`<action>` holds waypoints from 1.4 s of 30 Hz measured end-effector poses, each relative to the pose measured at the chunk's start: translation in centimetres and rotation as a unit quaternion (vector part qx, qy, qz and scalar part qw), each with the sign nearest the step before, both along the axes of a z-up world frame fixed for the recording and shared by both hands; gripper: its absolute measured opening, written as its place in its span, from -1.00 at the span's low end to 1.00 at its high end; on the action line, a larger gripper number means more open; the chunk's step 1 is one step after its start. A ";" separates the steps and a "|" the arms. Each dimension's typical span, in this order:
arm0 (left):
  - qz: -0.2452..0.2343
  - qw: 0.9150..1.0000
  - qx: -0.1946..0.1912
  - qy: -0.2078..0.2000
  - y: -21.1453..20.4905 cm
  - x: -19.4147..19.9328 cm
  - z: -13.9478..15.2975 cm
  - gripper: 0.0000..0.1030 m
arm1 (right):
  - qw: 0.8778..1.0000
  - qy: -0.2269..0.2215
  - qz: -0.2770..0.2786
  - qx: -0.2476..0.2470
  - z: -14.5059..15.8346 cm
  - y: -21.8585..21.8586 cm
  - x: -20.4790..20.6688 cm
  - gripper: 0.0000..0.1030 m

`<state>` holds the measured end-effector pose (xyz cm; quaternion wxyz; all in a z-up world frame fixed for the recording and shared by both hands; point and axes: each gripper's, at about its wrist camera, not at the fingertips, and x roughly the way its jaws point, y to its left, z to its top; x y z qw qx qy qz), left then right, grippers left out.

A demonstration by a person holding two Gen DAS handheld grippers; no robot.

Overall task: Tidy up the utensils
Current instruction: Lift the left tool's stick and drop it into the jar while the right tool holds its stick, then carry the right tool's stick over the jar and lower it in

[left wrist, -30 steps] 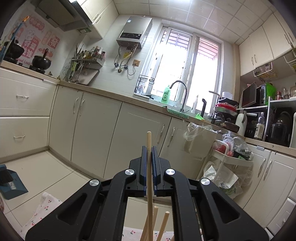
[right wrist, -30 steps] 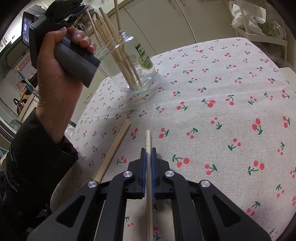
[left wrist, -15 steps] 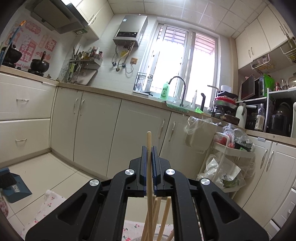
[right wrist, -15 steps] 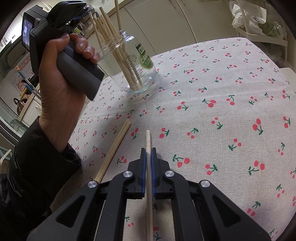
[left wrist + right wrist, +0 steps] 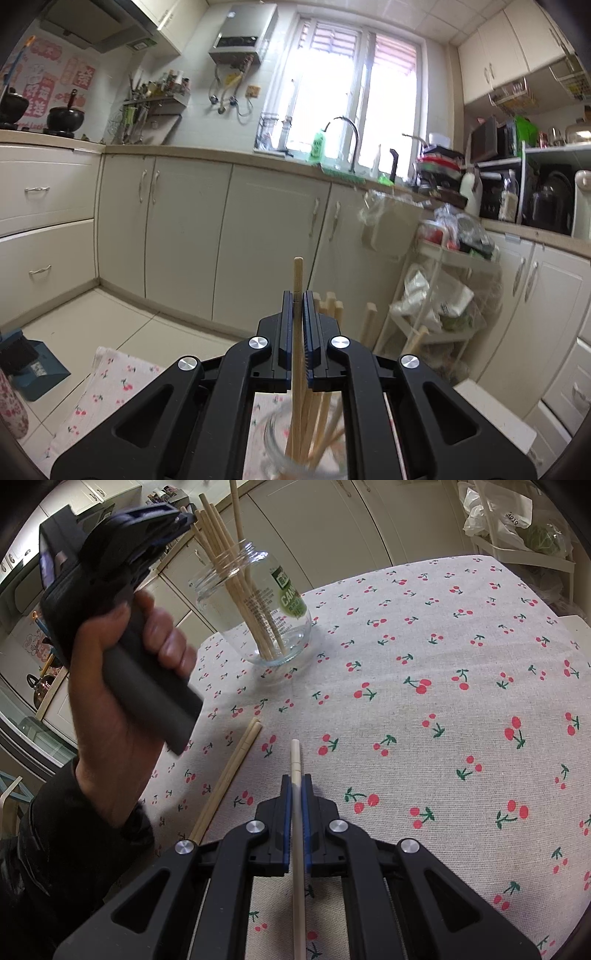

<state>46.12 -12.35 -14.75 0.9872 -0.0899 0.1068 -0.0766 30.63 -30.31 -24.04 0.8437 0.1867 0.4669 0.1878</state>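
Observation:
A clear glass jar [image 5: 258, 605] with a green label stands on the cherry-print tablecloth [image 5: 424, 701] and holds several wooden chopsticks [image 5: 236, 576]. My left gripper [image 5: 297, 299] is shut on a chopstick [image 5: 297, 280], held upright over the jar's mouth [image 5: 306, 439]; its lower end reaches into the jar. In the right wrist view the left gripper [image 5: 177, 517] shows above the jar, hand on its handle. My right gripper [image 5: 295, 781] is shut on a pale chopstick [image 5: 296, 768] above the cloth. A pair of chopsticks [image 5: 229, 775] lies on the cloth to its left.
Kitchen cabinets [image 5: 184, 240] and a counter with a sink tap [image 5: 347, 140] run behind the table. A white trolley with plastic bags [image 5: 436, 295] stands past the table's far right. A blue dustpan [image 5: 33, 365] sits on the floor at left.
My left gripper has tilted down and moved closer over the jar with its chopstick; the jar's rim now shows below it. The right gripper has stayed put.

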 end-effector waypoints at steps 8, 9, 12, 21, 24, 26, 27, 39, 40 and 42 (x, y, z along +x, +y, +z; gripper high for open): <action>-0.004 0.999 0.010 0.034 2.2 -3.8 -0.7 -0.02 | 1.000 -0.004 0.004 -0.029 0.3 0.8 0.1 -0.88; -0.003 0.999 0.010 0.035 2.7 -4.4 -0.7 0.02 | 0.999 -0.007 0.007 -0.045 0.5 1.2 0.0 -0.88; 0.000 0.999 0.009 0.050 4.2 -6.2 -1.1 0.21 | 0.993 -0.014 0.022 -0.112 1.1 2.9 0.1 -0.88; 0.032 0.992 -0.049 0.113 9.1 -9.4 -4.2 0.51 | 0.976 -0.025 0.047 -0.211 1.5 5.4 -0.1 -0.89; 0.043 0.989 -0.071 0.125 10.0 -9.8 -5.4 0.53 | 0.986 -0.022 0.021 -0.162 2.4 4.2 0.2 -0.89; 0.045 0.987 -0.078 0.131 10.2 -9.9 -6.1 0.54 | 0.990 -0.043 0.007 -0.132 4.0 3.7 0.3 -0.89; 0.045 0.987 -0.079 0.134 10.1 -9.8 -6.3 0.54 | 0.991 -0.056 -0.002 -0.120 5.1 3.5 0.5 -0.89; 0.037 0.985 -0.089 0.143 9.6 -9.3 -7.0 0.56 | 0.934 -0.337 -0.120 0.000 17.2 4.2 6.8 -0.88; 0.037 0.985 -0.091 0.144 9.7 -9.2 -7.0 0.56 | 0.928 -0.349 -0.130 0.000 17.5 4.4 8.0 -0.88; 0.037 0.984 -0.095 0.147 9.9 -9.0 -7.0 0.56 | 0.922 -0.358 -0.147 0.002 17.9 4.6 9.9 -0.88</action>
